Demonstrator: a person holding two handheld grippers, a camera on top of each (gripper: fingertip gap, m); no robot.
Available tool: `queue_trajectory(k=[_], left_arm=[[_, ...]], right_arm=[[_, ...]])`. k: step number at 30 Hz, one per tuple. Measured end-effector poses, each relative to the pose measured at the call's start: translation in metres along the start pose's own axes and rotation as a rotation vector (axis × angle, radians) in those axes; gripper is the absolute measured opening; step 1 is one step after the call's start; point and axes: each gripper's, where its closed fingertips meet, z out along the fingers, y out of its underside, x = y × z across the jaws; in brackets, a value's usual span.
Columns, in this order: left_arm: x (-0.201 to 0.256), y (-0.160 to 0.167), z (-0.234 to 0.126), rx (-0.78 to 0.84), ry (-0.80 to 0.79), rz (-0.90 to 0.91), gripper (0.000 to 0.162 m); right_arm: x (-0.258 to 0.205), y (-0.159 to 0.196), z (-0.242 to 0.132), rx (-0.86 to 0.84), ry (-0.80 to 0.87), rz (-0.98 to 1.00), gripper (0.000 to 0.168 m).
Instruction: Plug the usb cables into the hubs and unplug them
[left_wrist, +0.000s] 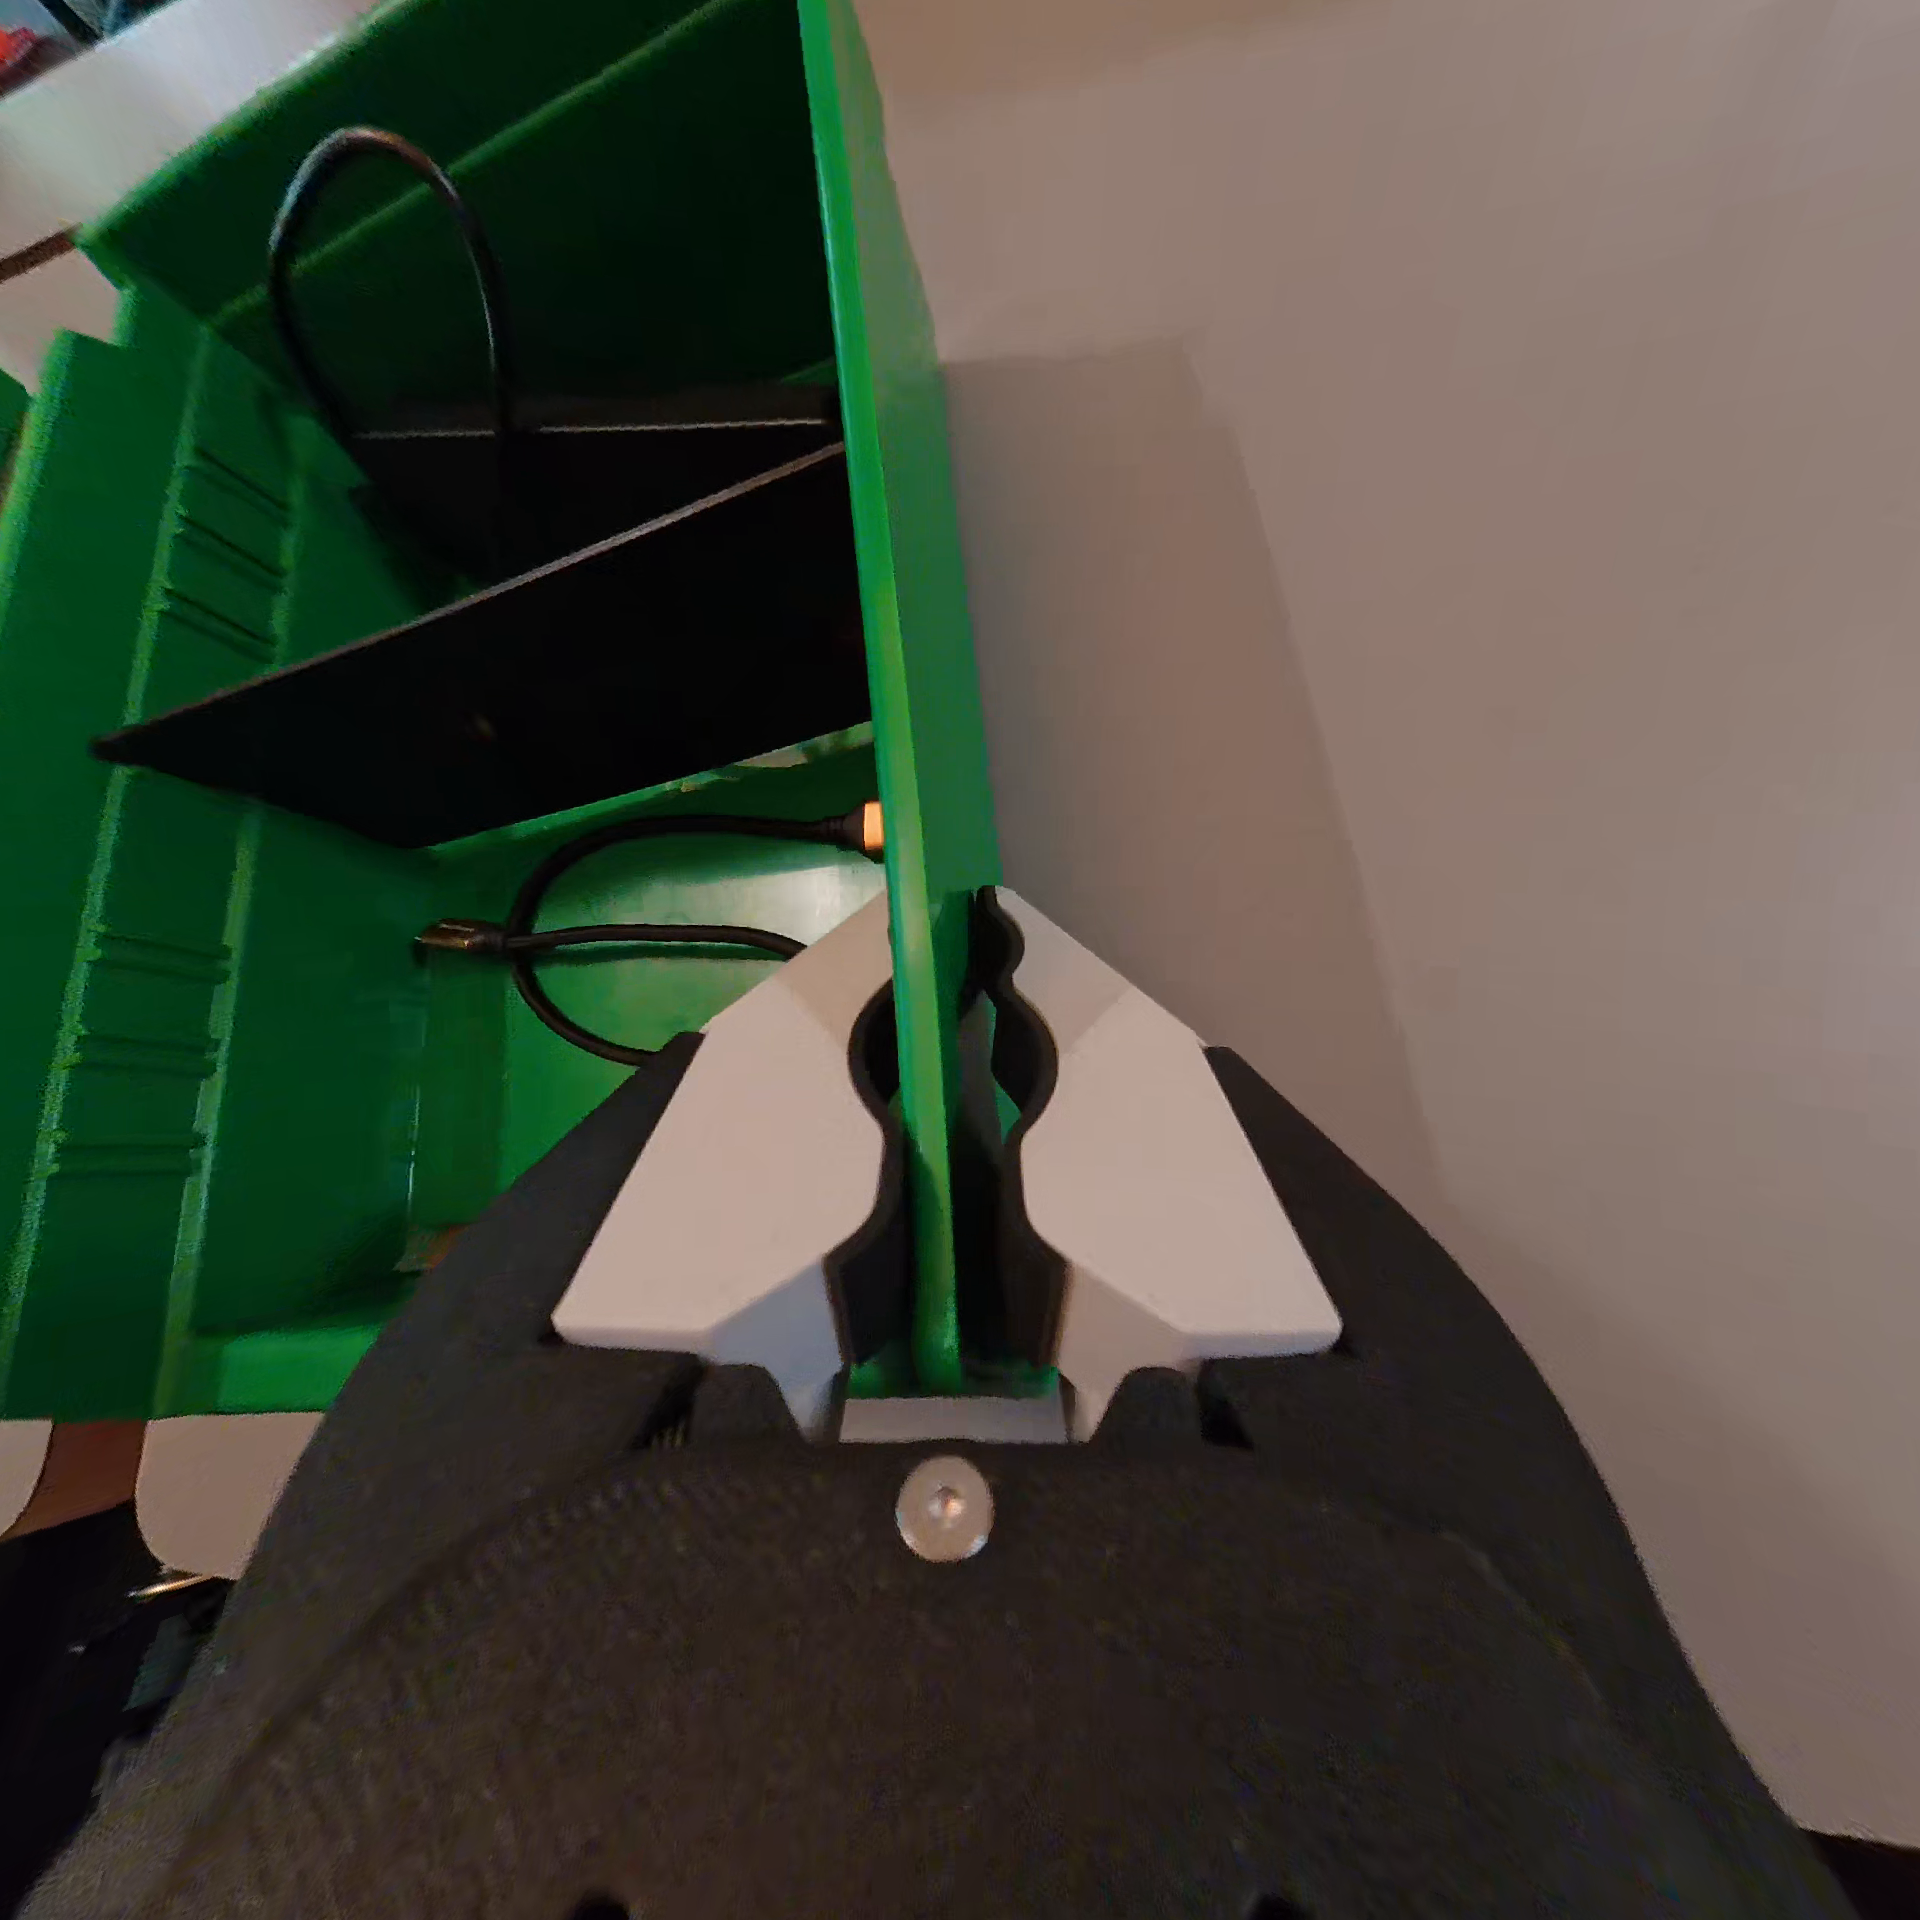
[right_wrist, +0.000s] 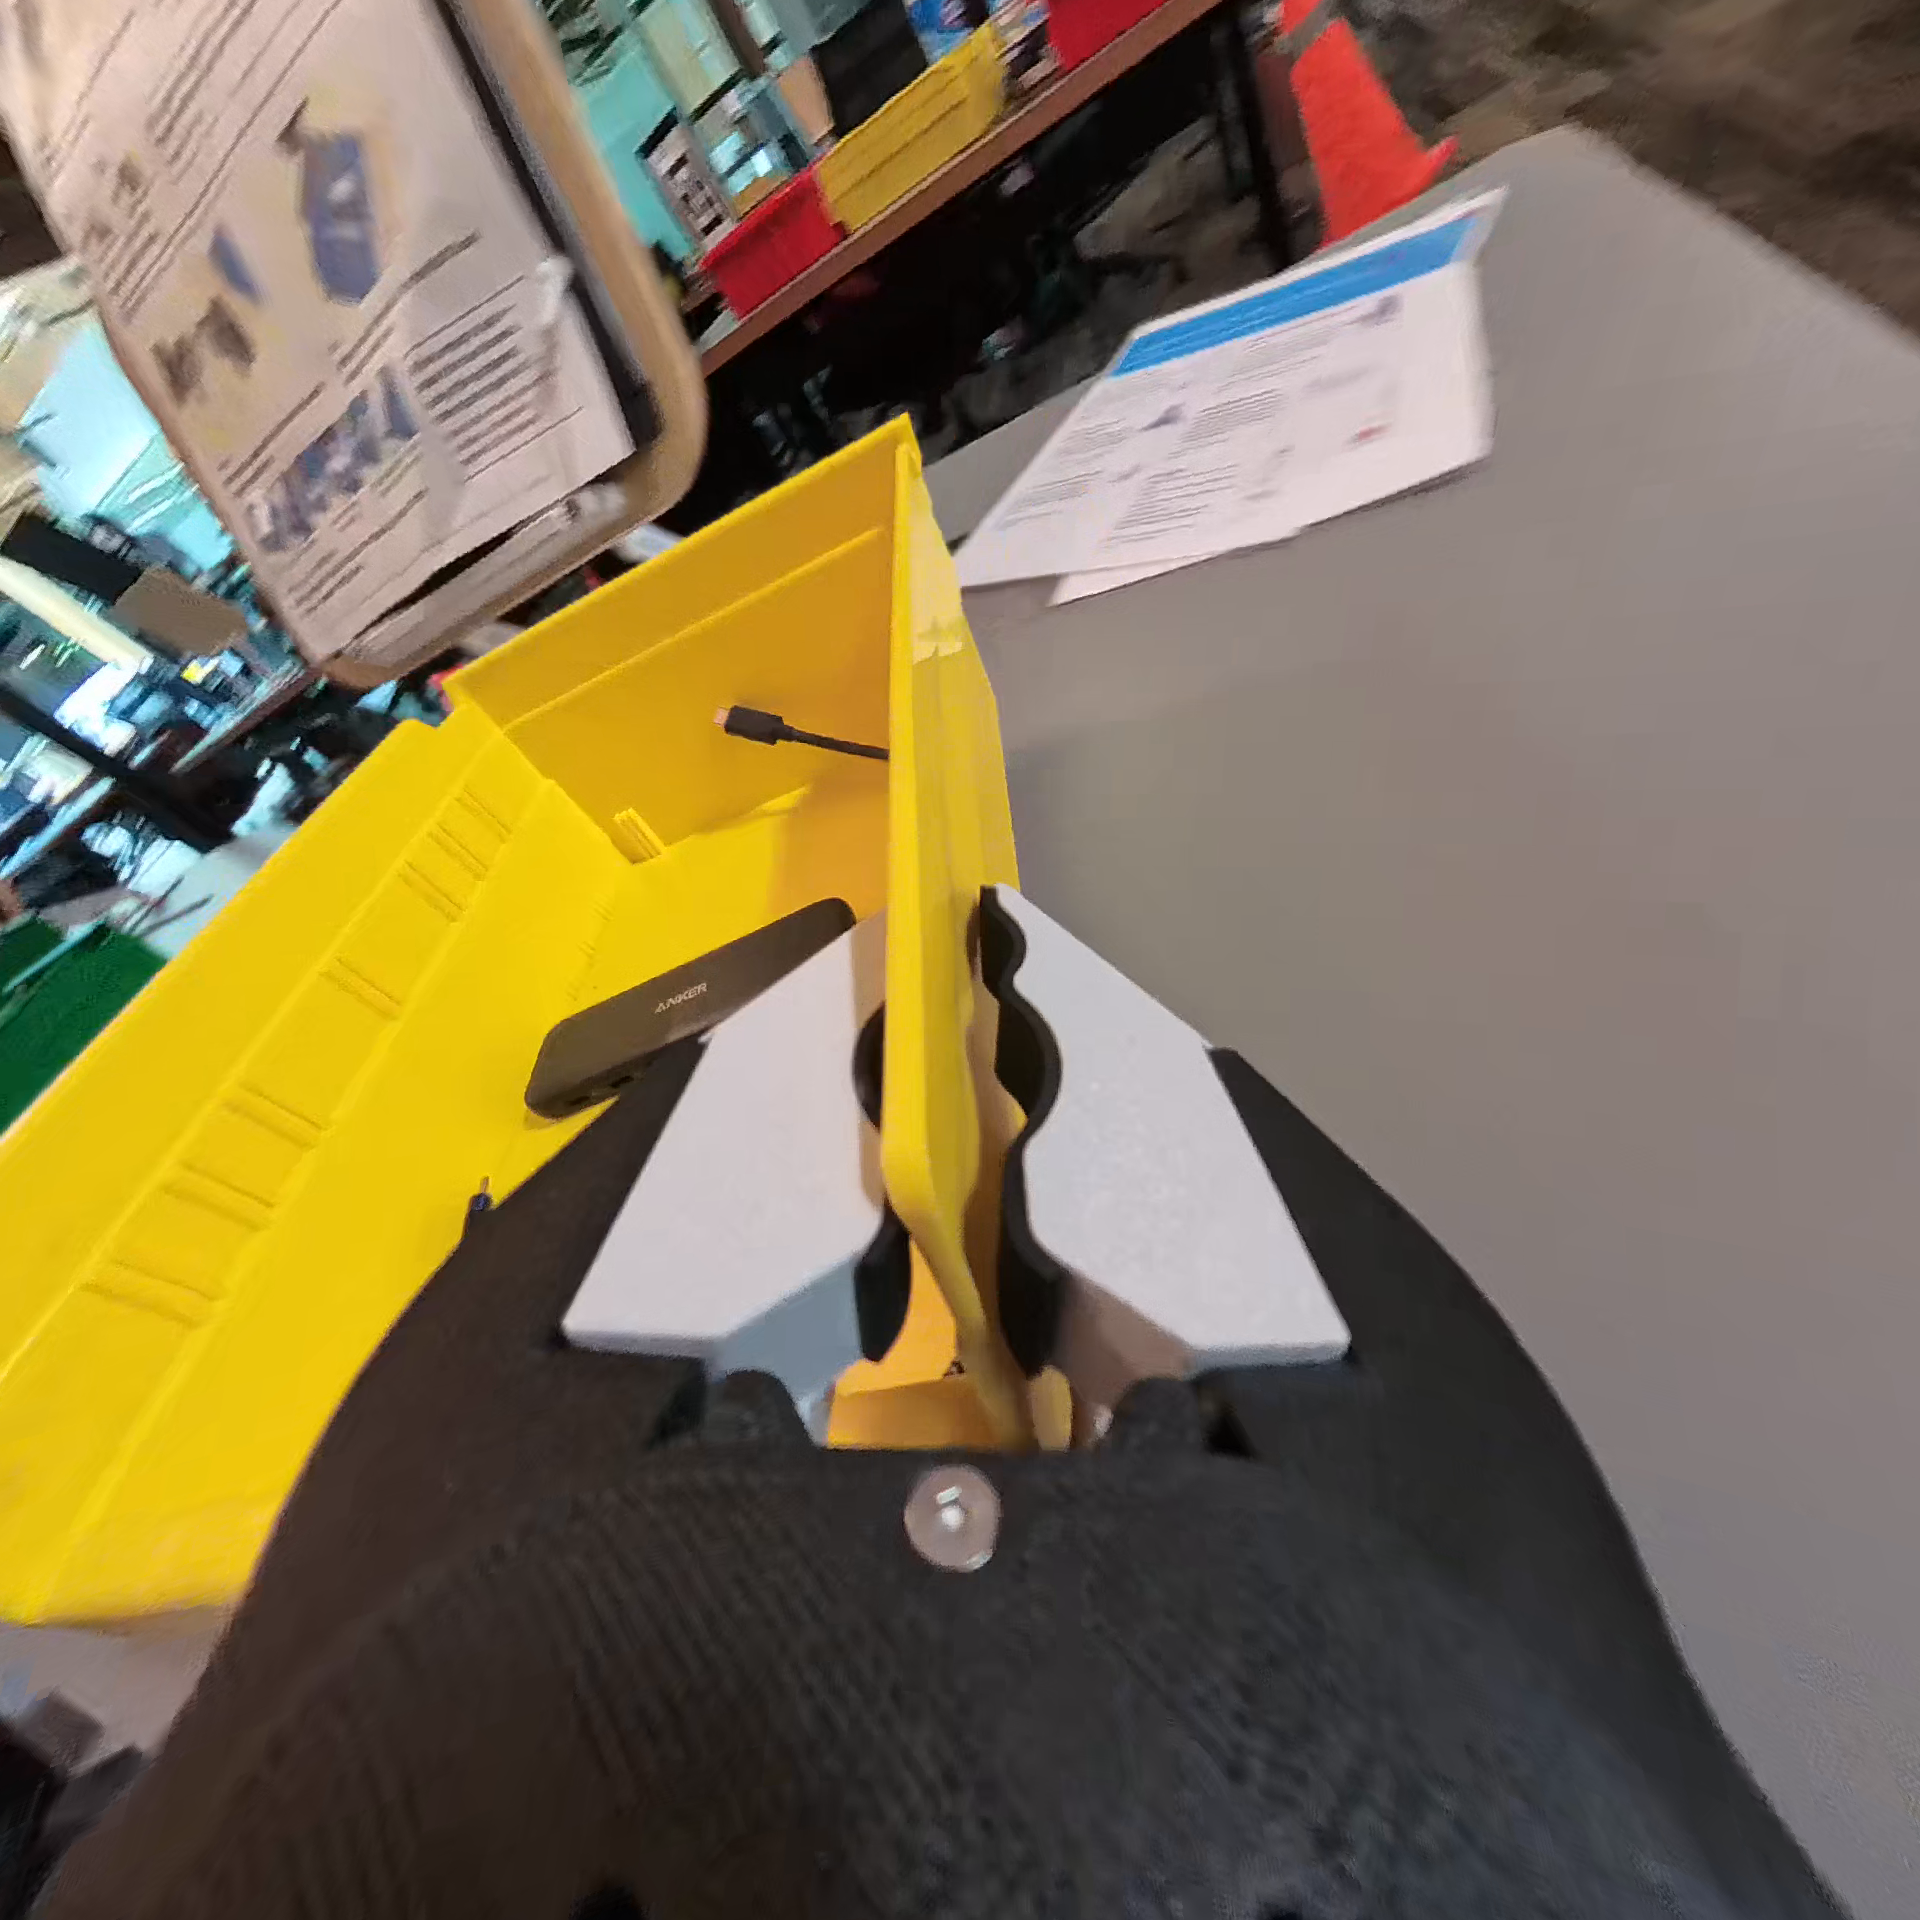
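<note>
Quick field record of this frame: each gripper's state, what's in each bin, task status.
left gripper: shut on the side wall of the green bin
right gripper: shut on the side wall of the yellow bin
green bin contents: black dividers, black cables with loose plugs
yellow bin contents: black hub, black cable with its plug free
surface: grey table, papers lying on it
task status: no cable seen plugged into the hub
</note>
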Motion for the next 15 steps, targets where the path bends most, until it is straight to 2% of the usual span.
queue_trajectory(k=[5, 9, 15], left_arm=[[-0.013, -0.02, -0.027, 0.081, 0.014, -0.105, 0.005], [-0.031, -0.03, -0.052, 0.126, -0.054, -0.091, 0.005], [-0.055, -0.053, -0.099, 0.221, -0.145, -0.106, 0.005]], right_arm=[[-0.114, 0.045, 0.052, -0.1, -0.181, -0.147, 0.007], [-0.201, 0.087, 0.098, -0.14, -0.28, -0.259, 0.007], [-0.309, 0.152, 0.164, -0.166, -0.322, -0.144, 0.008]])
